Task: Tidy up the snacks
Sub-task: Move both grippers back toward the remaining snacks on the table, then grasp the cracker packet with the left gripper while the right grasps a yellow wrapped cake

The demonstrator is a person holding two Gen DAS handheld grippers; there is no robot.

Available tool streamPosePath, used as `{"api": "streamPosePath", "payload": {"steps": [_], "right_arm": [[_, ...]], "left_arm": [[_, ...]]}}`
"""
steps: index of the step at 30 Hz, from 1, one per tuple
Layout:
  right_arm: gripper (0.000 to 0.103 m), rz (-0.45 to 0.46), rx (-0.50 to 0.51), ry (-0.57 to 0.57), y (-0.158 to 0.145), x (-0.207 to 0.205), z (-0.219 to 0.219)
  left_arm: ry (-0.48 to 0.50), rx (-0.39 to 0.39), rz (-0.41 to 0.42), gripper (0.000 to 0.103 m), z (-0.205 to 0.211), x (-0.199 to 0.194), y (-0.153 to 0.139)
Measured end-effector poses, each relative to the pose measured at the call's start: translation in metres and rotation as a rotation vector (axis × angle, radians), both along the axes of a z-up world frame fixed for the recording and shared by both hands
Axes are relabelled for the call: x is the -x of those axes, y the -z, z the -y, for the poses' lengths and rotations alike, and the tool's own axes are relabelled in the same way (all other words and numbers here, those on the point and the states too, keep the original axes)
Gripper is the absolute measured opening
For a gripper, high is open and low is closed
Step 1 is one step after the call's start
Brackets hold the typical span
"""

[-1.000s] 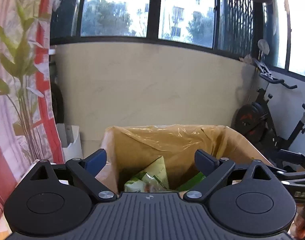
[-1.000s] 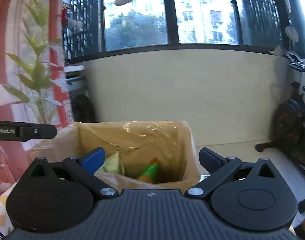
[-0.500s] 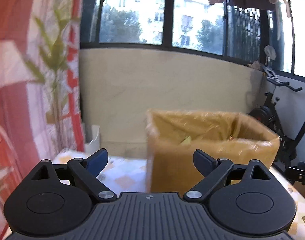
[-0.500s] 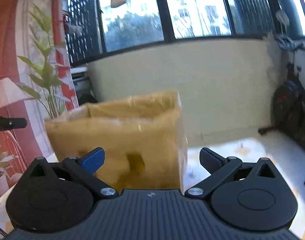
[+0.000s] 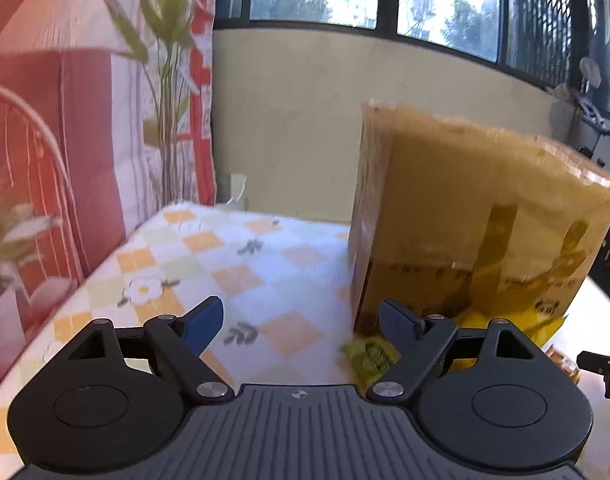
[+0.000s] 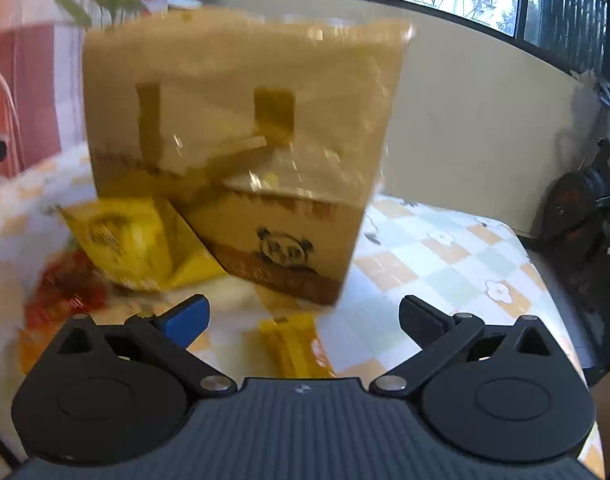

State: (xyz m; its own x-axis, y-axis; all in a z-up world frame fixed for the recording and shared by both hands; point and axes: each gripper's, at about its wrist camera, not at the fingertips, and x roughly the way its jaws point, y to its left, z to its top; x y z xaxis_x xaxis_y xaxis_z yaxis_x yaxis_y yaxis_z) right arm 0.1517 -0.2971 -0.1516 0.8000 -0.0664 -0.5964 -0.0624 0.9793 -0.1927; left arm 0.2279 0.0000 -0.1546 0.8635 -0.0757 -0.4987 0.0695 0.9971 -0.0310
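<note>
Both tools hung low over the table (image 5: 233,264), and neither had anything in it: the left gripper (image 5: 301,320) stood with its jaws spread wide and empty, and the right gripper (image 6: 303,314) was released the same way. Between and beyond them stood the cardboard box (image 6: 241,120), upright on the checked cloth, its mouth lined with shiny plastic film. I took it to be the place the snacks were meant to go, since loose packets lay around its foot instead of inside.

A yellow snack bag (image 6: 133,240) leaned against the box's near left corner, touching it. A slim orange-yellow packet (image 6: 293,348) lay flat just ahead of the right gripper, almost between its open fingers, and looked the likeliest next pick. A red wrapper (image 6: 65,292) sat further left, too blurred to identify. From the left tool's side a small green packet (image 5: 367,354) showed at the box's lower corner, close under the right-hand finger.

The box crowded the middle of the table. Bare cloth lay open to its left in the left view and to its right in the right view. On the right the table edge was near, with an exercise bike (image 6: 585,208) beyond it, so a wide swing that way looked risky. The red curtain (image 5: 45,140) closed off the left
</note>
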Motion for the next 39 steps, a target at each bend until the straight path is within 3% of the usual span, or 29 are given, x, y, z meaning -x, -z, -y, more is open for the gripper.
{"api": "streamPosePath", "payload": {"steps": [7,16,19,21,23,30,32,39], "right_arm": [[0.100,-0.013,0.032,0.031,0.029,-0.009,0.008],[0.097,0.021,-0.029,-0.017,0.033,-0.004,0.011],[0.079,0.003,-0.043,-0.012,0.038,-0.007,0.012],[0.076,-0.024,-0.044,-0.001,0.043,-0.011,0.013],[0.065,-0.044,-0.039,0.001,0.046,-0.013,0.013],[0.058,-0.063,-0.046,-0.026,0.049,-0.016,0.011],[0.040,-0.057,-0.051,-0.036,0.048,-0.013,0.012],[0.038,-0.027,-0.047,-0.075,0.044,-0.005,0.008]], "left_arm": [[-0.049,-0.056,-0.108,0.089,0.012,0.002,0.030],[-0.069,-0.099,-0.095,0.095,0.018,0.012,0.037],[-0.083,-0.063,-0.118,0.094,0.016,0.019,0.041],[-0.097,-0.049,-0.148,0.092,0.015,0.021,0.044],[-0.106,-0.033,-0.176,0.089,0.013,0.021,0.046],[-0.096,0.040,-0.251,0.087,0.012,0.027,0.049],[-0.088,0.061,-0.276,0.086,0.012,0.029,0.051],[-0.073,0.147,-0.354,0.082,0.012,0.033,0.057]]}}
